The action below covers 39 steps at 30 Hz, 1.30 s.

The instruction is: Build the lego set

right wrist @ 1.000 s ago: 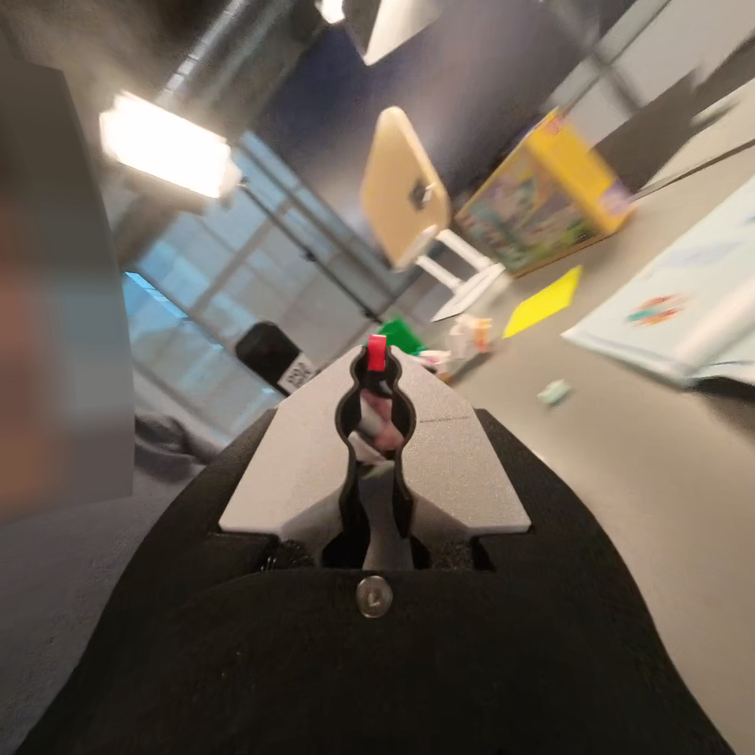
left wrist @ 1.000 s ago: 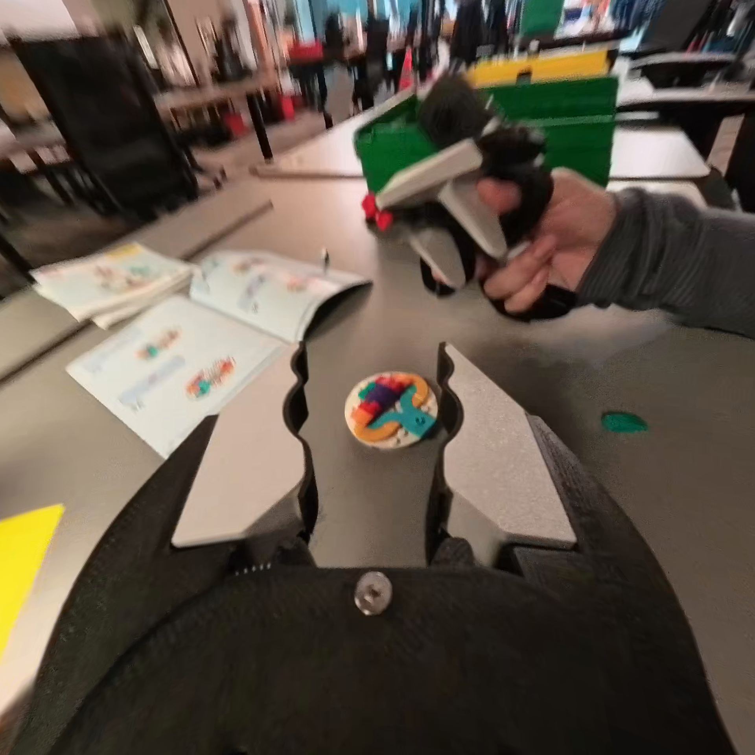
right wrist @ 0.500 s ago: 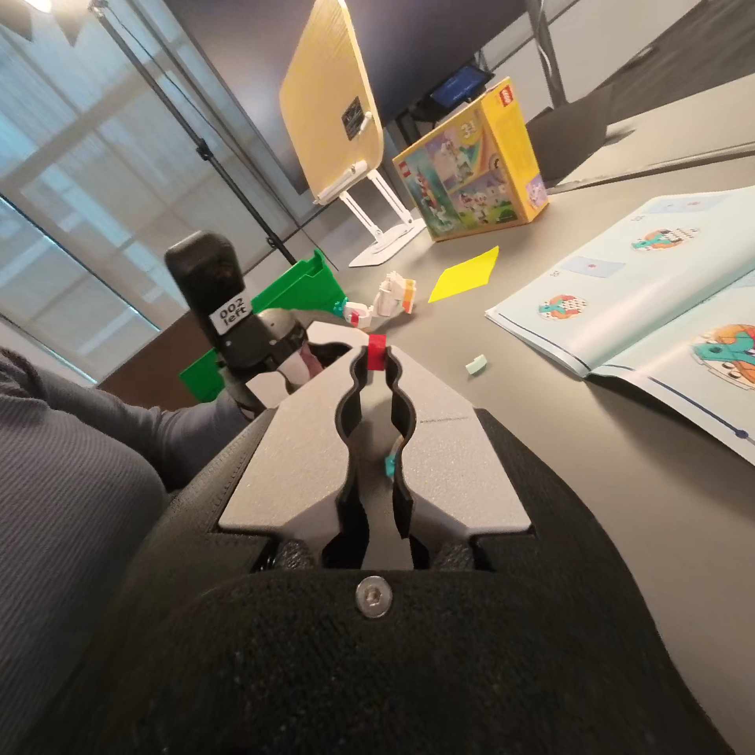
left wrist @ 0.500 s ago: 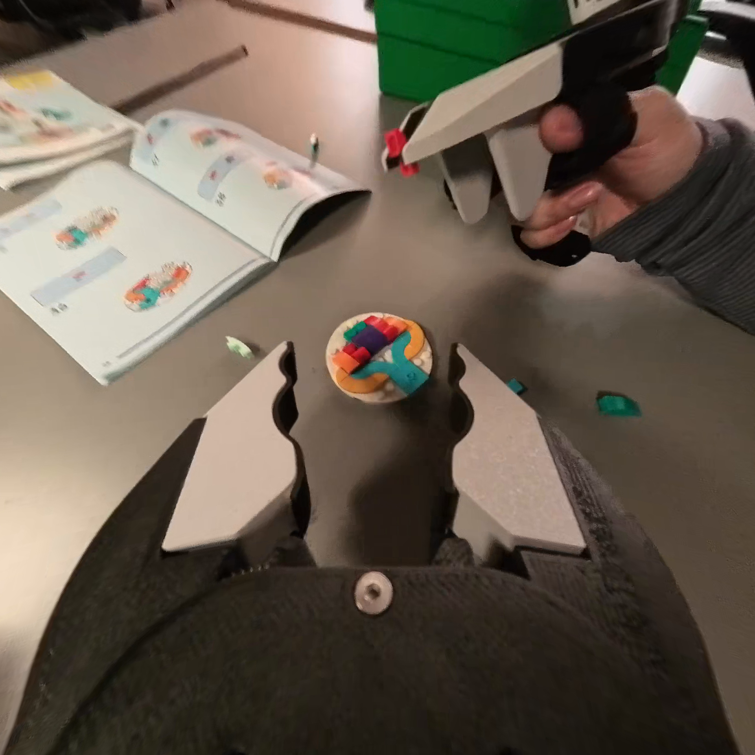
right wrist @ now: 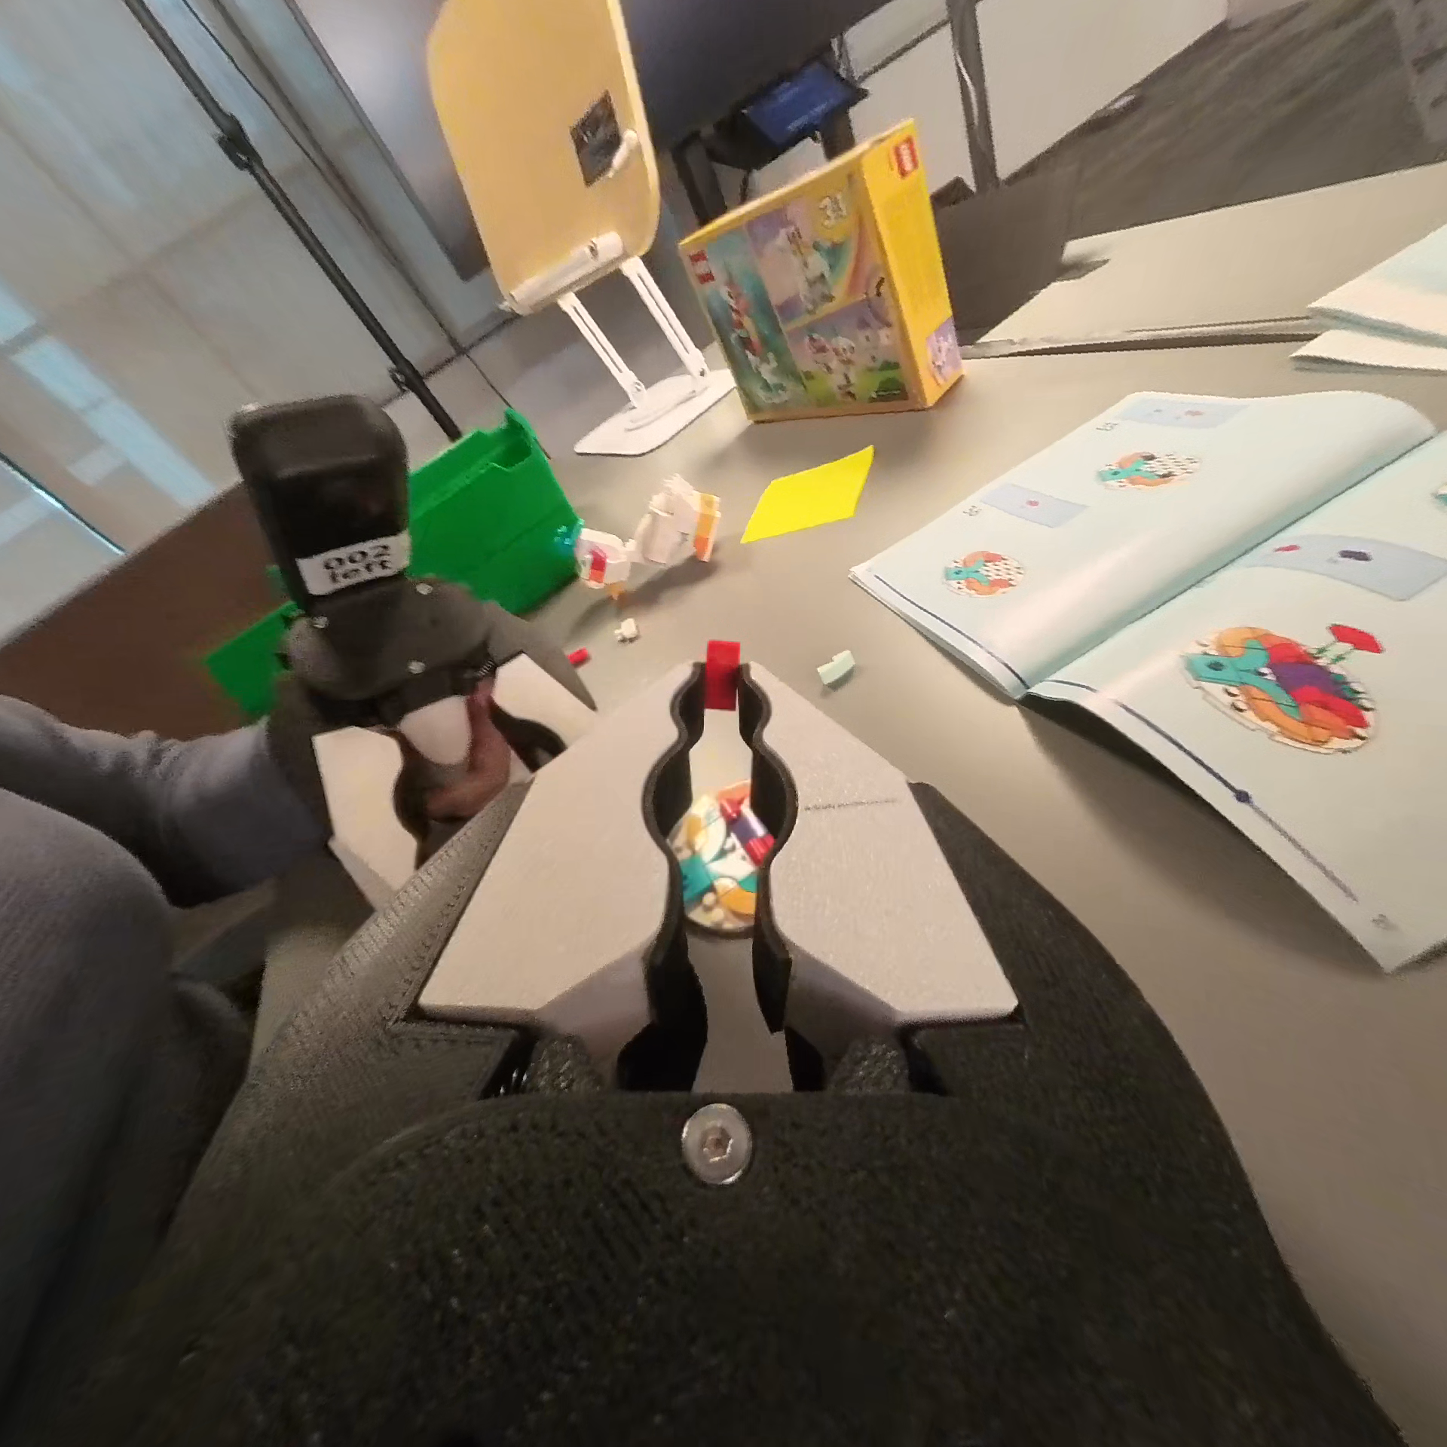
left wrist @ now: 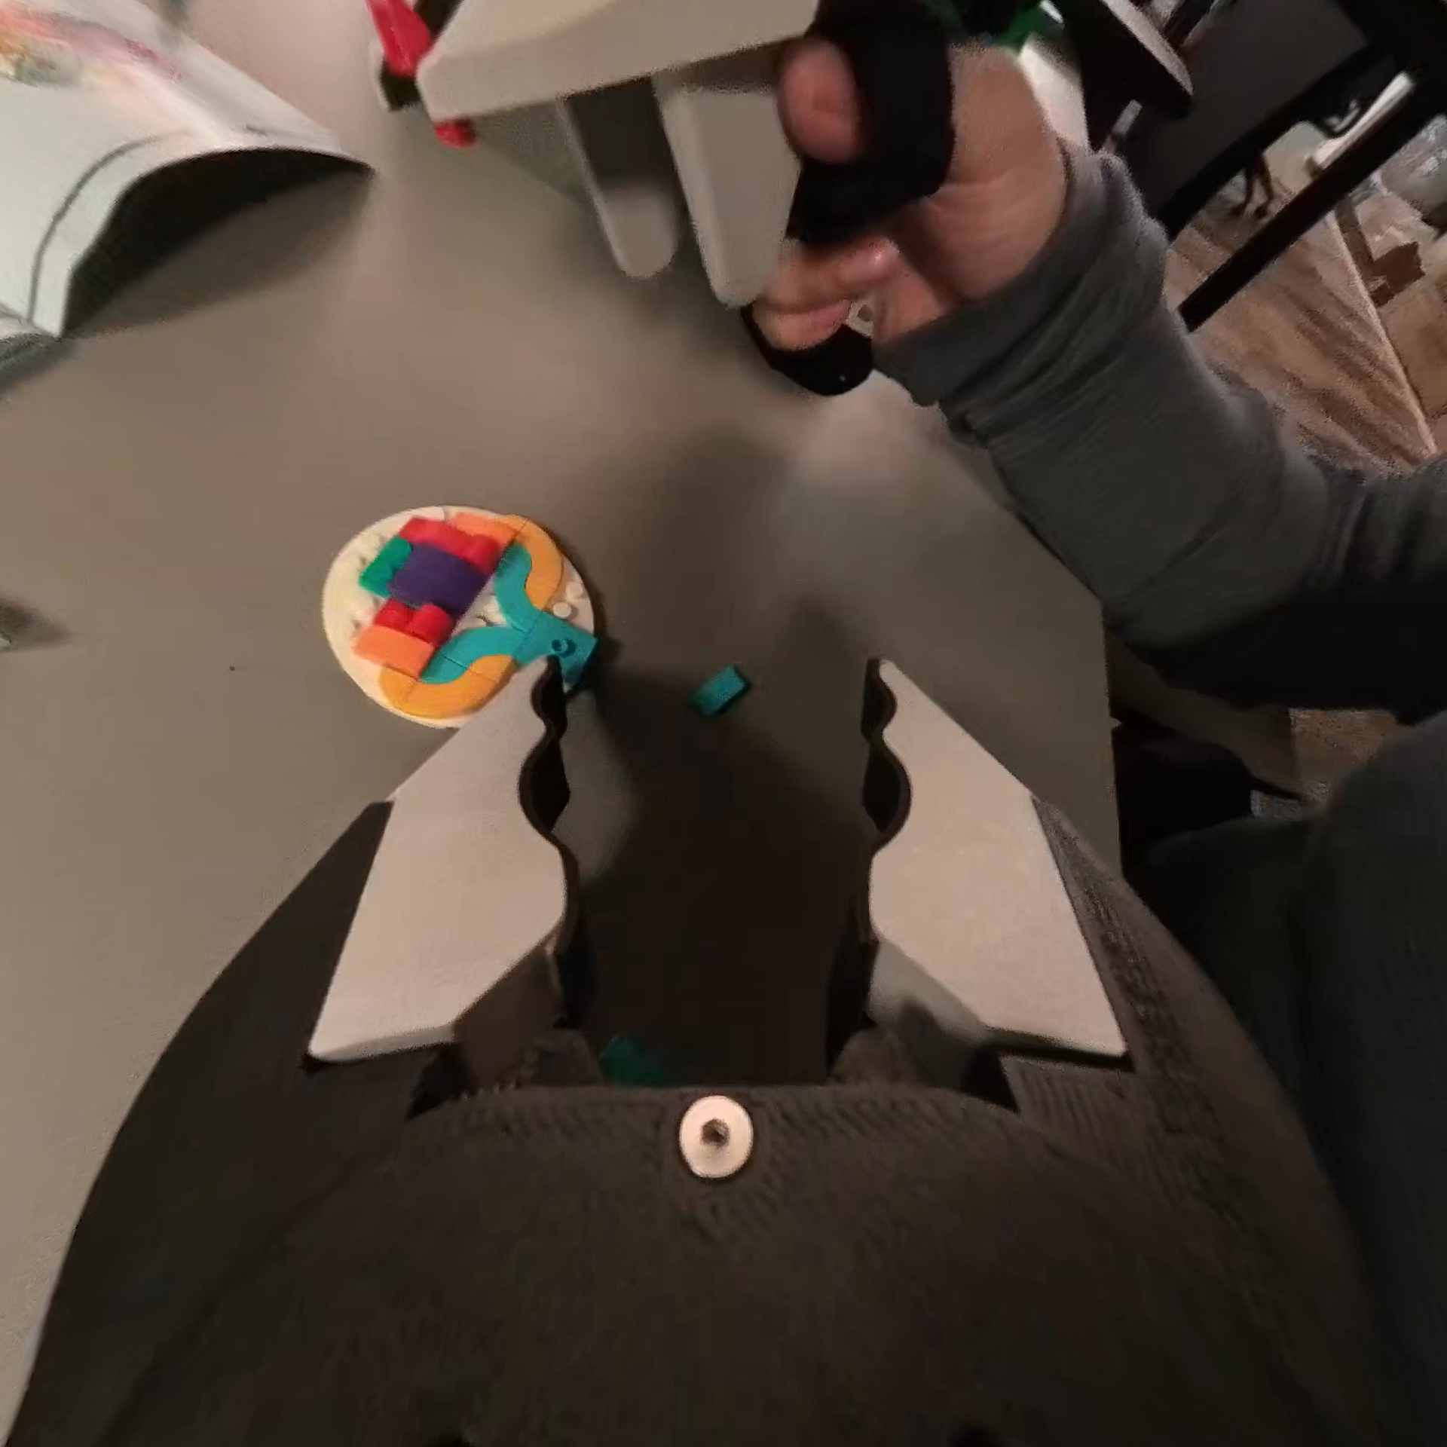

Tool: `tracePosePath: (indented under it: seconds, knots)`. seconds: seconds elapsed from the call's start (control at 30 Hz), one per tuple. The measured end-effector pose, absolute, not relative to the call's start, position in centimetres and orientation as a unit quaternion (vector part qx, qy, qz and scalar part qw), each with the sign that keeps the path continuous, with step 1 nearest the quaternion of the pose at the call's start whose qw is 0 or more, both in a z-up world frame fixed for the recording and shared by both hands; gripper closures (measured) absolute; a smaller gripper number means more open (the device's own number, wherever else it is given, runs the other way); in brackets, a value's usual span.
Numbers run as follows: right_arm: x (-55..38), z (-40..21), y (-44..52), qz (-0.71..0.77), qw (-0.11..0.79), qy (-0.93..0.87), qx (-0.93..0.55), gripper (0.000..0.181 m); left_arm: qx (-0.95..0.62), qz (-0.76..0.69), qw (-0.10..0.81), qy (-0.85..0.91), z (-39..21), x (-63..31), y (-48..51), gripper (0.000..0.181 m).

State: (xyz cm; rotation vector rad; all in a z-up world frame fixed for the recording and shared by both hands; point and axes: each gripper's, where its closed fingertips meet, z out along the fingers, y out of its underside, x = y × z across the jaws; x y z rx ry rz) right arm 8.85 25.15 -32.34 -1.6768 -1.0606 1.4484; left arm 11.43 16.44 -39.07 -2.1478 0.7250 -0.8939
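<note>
Your right gripper (right wrist: 721, 680) pinches a tiny red plastic brick (right wrist: 721, 675) at its very tips, so a bump could pop it out. Your left gripper (left wrist: 711, 683) is wide open and holds nothing. Its left finger (left wrist: 462, 849) sits right by the round white plate of coloured bricks (left wrist: 458, 615) on the grey table (left wrist: 196, 438) and could knock it. A loose teal brick (left wrist: 719, 689) lies between the fingers. The table edge is close on your right; there is more room to the left.

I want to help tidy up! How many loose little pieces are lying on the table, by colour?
Teal pieces: 2
Red piece: 1
White piece: 1
Pale green piece: 1
Total: 5 in view
Not counted: the red brick held in the right gripper.
</note>
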Motion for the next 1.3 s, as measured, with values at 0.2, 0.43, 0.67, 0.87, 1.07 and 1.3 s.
tracePosePath:
  seconds: [0.2, 0.43, 0.67, 0.87, 1.07, 1.3]
  knots:
    - [10.4, -34.6, 25.0, 0.465, 0.306, -0.410, -0.723, 0.175, -0.844, -0.271, 0.402, 0.230, -38.5, 8.6, 19.5, 0.096]
    - [11.7, -40.5, 20.8, 0.348, 0.185, -0.457, -0.797, 0.175, -0.852, -0.280, 0.373, 0.236, -40.2, 9.1, 19.4, 0.092]
    - [11.3, -41.4, 22.2, 0.322, 0.192, -0.455, -0.808, 0.175, -0.855, -0.313, 0.339, 0.238, -39.9, 10.2, 17.7, 0.084]
    - [11.0, -39.1, 23.0, 0.271, 0.246, -0.553, -0.749, 0.175, -0.830, -0.362, 0.325, 0.272, -38.8, 12.8, 15.7, 0.091]
    - [9.9, -39.4, 21.5, 0.165, 0.219, -0.696, -0.663, 0.175, -0.814, -0.353, 0.405, 0.220, -36.7, 9.6, 17.9, 0.120]
    - [9.1, -40.2, 21.0, 0.124, 0.181, -0.733, -0.643, 0.175, -0.812, -0.275, 0.449, 0.253, -37.0, 6.3, 19.3, 0.144]
